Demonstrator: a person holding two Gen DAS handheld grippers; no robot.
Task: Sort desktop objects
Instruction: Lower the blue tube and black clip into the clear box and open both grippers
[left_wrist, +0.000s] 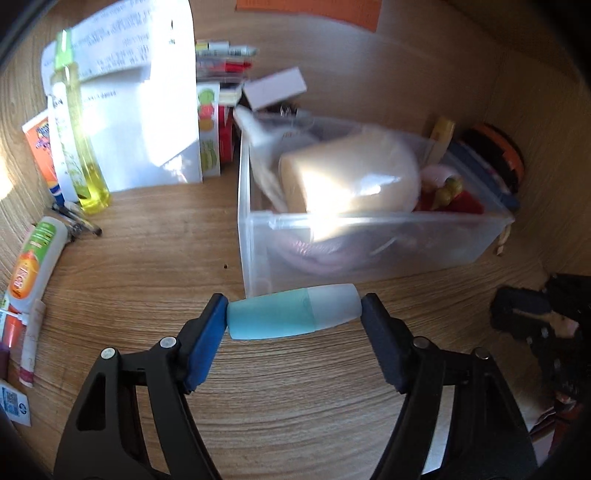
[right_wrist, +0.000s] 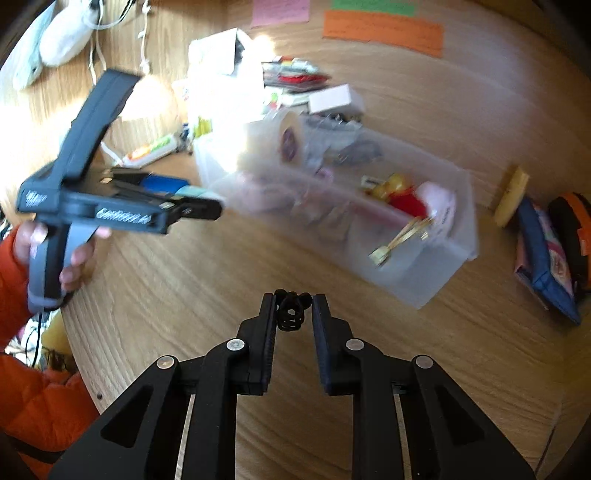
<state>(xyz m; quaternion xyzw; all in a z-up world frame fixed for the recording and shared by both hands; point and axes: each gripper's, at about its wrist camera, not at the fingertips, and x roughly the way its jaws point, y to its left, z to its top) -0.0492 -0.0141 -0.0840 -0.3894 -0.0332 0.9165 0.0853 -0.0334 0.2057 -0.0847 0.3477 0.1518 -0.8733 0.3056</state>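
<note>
Both tongs are loaded, the left tongs (left_wrist: 293, 317) clamped endwise on a teal bottle (left_wrist: 291, 314) just before the clear bin (left_wrist: 369, 236), the right tongs (right_wrist: 293, 314) pinching a black coiled tie (right_wrist: 291, 314): lift each over the bin's near rim mid-desk before releasing

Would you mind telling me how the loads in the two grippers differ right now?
The left gripper holds a pale blue tube lengthwise across wide-set jaws; the right gripper pinches a small black coiled hair tie between nearly closed jaws. The tube is smooth and solid, the tie springy. Both are lifted above the wooden desk.
</note>
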